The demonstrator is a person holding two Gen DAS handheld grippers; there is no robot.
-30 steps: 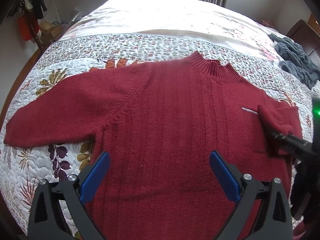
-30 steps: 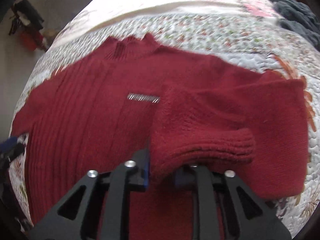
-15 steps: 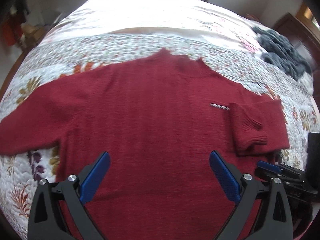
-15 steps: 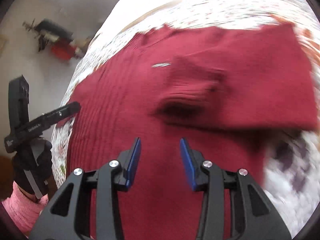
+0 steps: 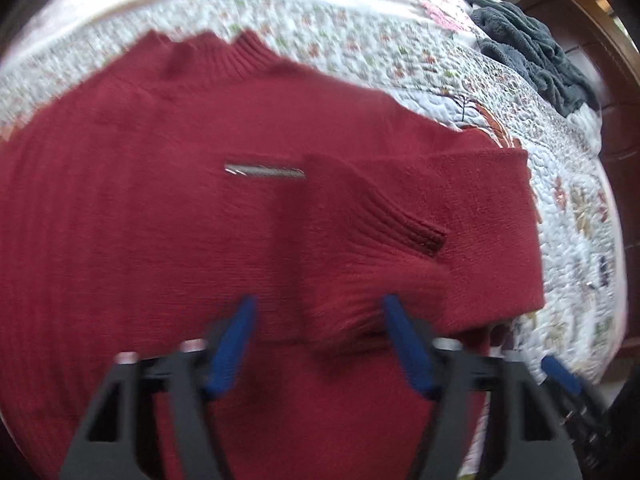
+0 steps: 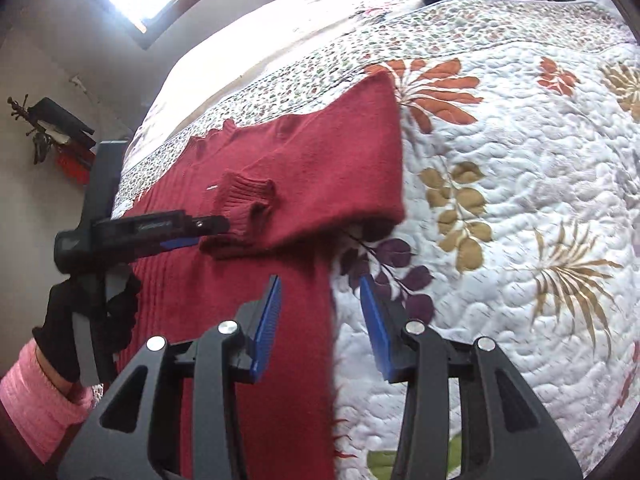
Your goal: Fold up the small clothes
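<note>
The dark red ribbed knit sweater (image 5: 168, 240) lay flat, front up, on the white quilted floral bedspread (image 6: 520, 208), filling the left and centre of the left wrist view. Its sleeve (image 5: 460, 216) was folded inward across the chest, the ribbed cuff (image 5: 360, 264) resting just right of the small silver label (image 5: 264, 170). A second earlier the right tongs (image 6: 320, 316) had pinched that cuff; they had since let it go and drawn back, and stood spread and empty over the sweater's side edge in the lower centre of the right wrist view. The left tongs (image 5: 320, 340) had swung over from the bare body of the sweater to the cuff and sat spread on either side of it; motion blur leaves it unclear whether they touched the knit. A grey fluffy blanket (image 5: 536, 48) lay bunched at the upper right. The first sleeve fold looked done, so the other sleeve likely came next.
</note>
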